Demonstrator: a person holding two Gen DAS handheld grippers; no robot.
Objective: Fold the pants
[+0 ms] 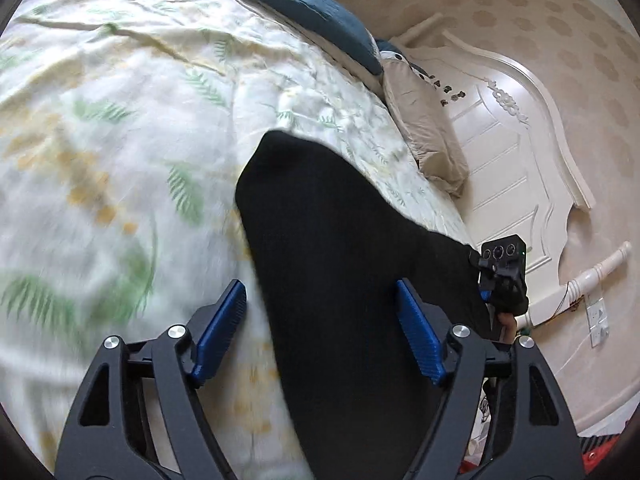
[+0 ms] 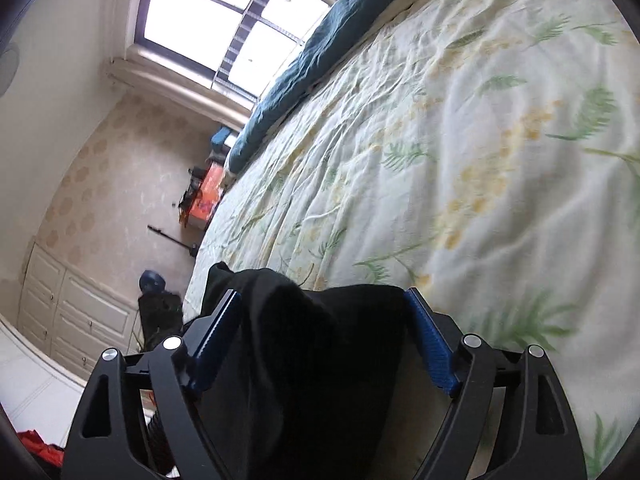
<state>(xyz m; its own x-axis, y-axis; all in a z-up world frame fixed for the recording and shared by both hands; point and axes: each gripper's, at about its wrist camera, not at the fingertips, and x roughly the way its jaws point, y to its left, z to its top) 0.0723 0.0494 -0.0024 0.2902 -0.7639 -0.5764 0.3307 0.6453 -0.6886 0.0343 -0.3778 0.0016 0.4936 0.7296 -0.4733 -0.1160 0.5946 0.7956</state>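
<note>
— Leaf-printed bedding (image 1: 120,128) is spread across the whole bed, with a dark blue blanket (image 1: 320,4) bunched along the far side and a white headboard (image 1: 516,152) seen past the bed's corner. Where are the black pants (image 1: 340,264) placed?

— They are laid on the bedding near the bed's edge, stretched as a dark band. In the left wrist view the left gripper (image 1: 322,328) is held wide open, its blue pads (image 1: 420,332) apart with the cloth lying between and below them; nothing is clamped. Whether the cloth is touched cannot be told, since the view is blurred.

— And the other side?

— The right gripper (image 2: 324,332) is also spread wide, and a raised fold of the pants (image 2: 320,344) is heaped between its jaws — not pinched, as far as can be judged.

— Which step is in hand?

— A grasp at one end of the garment is judged to be under preparation, before any fold is made. Both jaws would need to be closed on cloth at matching corners, then the end carried over the rest.

— Is room left?

— Open bedding is available toward the blanket; the mattress edge (image 2: 208,248) lies close on the near side, so cloth could slip off there.
</note>
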